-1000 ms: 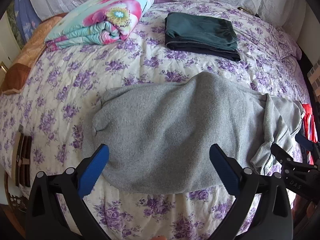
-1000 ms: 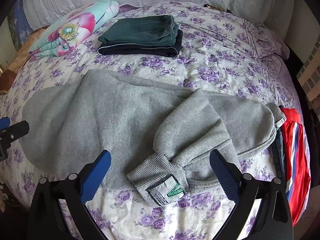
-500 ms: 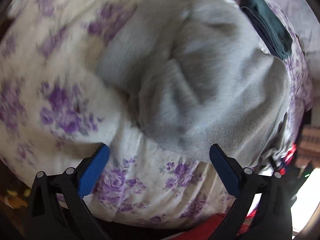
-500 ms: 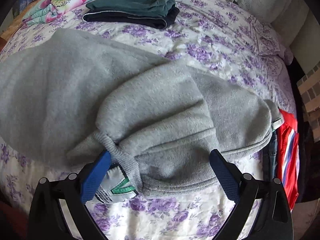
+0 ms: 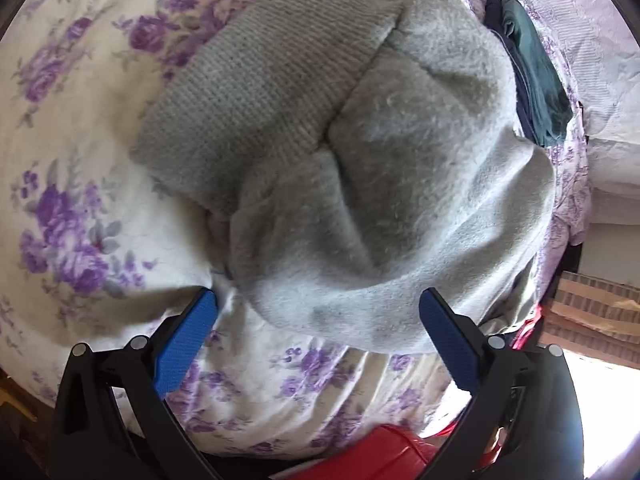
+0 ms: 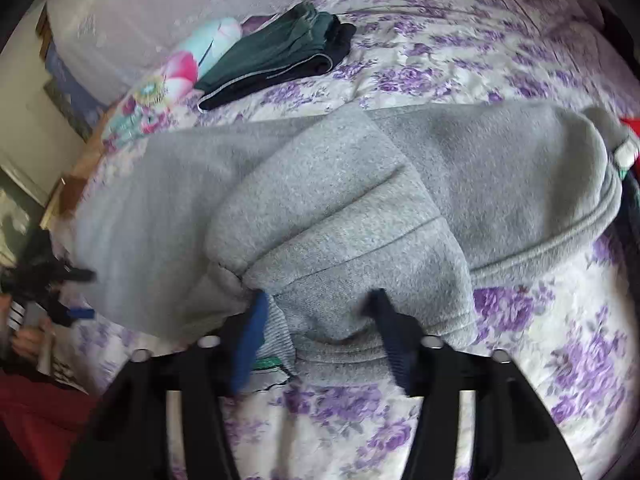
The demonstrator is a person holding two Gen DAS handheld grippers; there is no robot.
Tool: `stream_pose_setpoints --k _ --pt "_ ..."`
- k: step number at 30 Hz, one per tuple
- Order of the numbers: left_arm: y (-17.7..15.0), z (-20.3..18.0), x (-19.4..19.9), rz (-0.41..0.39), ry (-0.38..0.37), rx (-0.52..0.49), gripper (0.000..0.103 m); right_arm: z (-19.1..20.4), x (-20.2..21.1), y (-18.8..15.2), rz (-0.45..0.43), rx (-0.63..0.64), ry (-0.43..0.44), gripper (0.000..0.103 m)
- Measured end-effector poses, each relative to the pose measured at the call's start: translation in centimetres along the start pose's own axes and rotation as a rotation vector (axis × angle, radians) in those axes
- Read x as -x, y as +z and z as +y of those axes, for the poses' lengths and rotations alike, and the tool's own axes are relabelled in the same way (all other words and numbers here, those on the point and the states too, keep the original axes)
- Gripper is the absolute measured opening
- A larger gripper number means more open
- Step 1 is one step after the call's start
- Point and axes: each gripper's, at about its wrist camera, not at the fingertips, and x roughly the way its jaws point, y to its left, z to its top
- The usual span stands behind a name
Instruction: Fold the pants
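Observation:
The grey fleece pants (image 5: pixel 360 184) lie bunched on the purple-flowered bedspread (image 5: pixel 72 128), with a ribbed cuff (image 5: pixel 256 92) at the upper left of the left wrist view. My left gripper (image 5: pixel 316 320) is open, its blue pads either side of the pants' near edge, holding nothing. In the right wrist view the pants (image 6: pixel 360 208) are spread across the bed with one folded leg on top. My right gripper (image 6: pixel 320 324) is narrowed around the ribbed waistband hem (image 6: pixel 316 320), blurred by motion. The left gripper (image 6: pixel 52 288) shows at the far left.
Folded dark green and navy clothes (image 6: pixel 280 56) lie further back on the bed; they also show in the left wrist view (image 5: pixel 532 76). A floral pillow (image 6: pixel 168 88) lies beside them. Red cloth (image 5: pixel 384 456) is at the bed's near edge. White pillows (image 6: pixel 168 12) line the headboard.
Both grippers have dropped close to the pants. The left turned toward the cuff end. The right gripper's jaws have narrowed around the waistband hem.

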Motion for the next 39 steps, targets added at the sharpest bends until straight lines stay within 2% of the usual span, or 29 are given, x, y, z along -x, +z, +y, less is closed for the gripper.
stream_pose_setpoints --k 2,4,7,9,12,14,15,16,17,19,20,21,23,25,27,28,29,31,35,39 --pt "0.4 0.1 0.0 0.013 -0.014 0.011 0.098 -1.0 0.3 -0.1 0.002 -0.070 0.026 0.019" --pt "0.3 0.4 0.0 0.018 -0.037 0.020 0.098 -1.6 0.9 -0.5 0.001 -0.128 0.031 0.023" --pt "-0.8 1.5 0.2 0.039 -0.133 0.065 0.098 -2.7 2.6 -1.4 -0.038 -0.214 0.054 0.071" --pt "-0.9 2.7 -0.1 0.050 -0.193 0.115 0.098 -3.4 3.1 -2.1 -0.036 -0.256 0.056 0.073" --pt "-0.9 4.3 -0.2 0.051 -0.272 0.198 0.098 -4.6 2.2 -3.1 -0.003 -0.340 0.107 0.073" --pt "-1.0 5.0 -0.2 0.047 -0.316 0.244 0.098 -5.4 0.8 -3.3 0.016 -0.431 0.179 0.073" --pt "-1.2 5.2 -0.4 0.044 -0.330 0.263 0.098 -5.6 -0.1 -3.4 0.030 -0.484 0.229 0.071" --pt "-1.2 5.5 -0.3 0.042 -0.344 0.277 0.098 -5.8 -1.1 -3.6 0.049 -0.535 0.272 0.060" --pt "-1.2 5.8 -0.3 0.040 -0.354 0.289 0.098 -5.7 -2.2 -3.8 0.073 -0.580 0.306 0.042" --pt "-1.2 5.9 -0.2 0.039 -0.365 0.302 0.098 -4.8 -3.1 -4.1 0.086 -0.593 0.301 0.026" --pt "-1.3 6.0 0.0 0.037 -0.374 0.307 0.097 -3.9 -2.7 -3.9 0.073 -0.553 0.294 0.018" --pt "-0.3 6.8 0.9 0.037 -0.393 0.304 0.095 -3.2 -2.1 -3.7 0.059 -0.518 0.302 0.017" --pt "-0.4 6.1 1.0 0.043 -0.426 0.279 0.073 -1.9 -0.1 -2.9 0.011 -0.451 0.327 0.015" --pt "-0.4 5.0 0.9 0.036 -0.390 0.247 0.071 -1.2 1.8 -2.0 -0.028 -0.417 0.335 0.014" --pt "-0.1 4.1 0.9 0.025 -0.345 0.218 0.061 -1.3 3.5 -1.0 -0.074 -0.435 0.361 0.014" --pt "0.1 3.8 1.0 0.013 -0.334 0.202 0.053 -1.5 4.2 -0.6 -0.098 -0.446 0.380 0.013" --pt "0.2 3.7 1.3 0.001 -0.337 0.191 0.040 -1.5 4.9 -0.1 -0.122 -0.457 0.395 0.012" --pt "0.5 2.8 2.7 -0.029 -0.326 0.145 0.030 -1.8 6.1 0.6 -0.159 -0.469 0.416 0.011" --pt "0.5 1.3 5.2 -0.092 -0.338 0.078 0.020 -3.9 7.6 1.3 -0.201 -0.514 0.455 0.011" --pt "1.4 -1.6 7.4 -0.147 -0.386 0.003 0.018 -5.2 8.2 3.6 -0.251 -0.545 0.506 0.011"
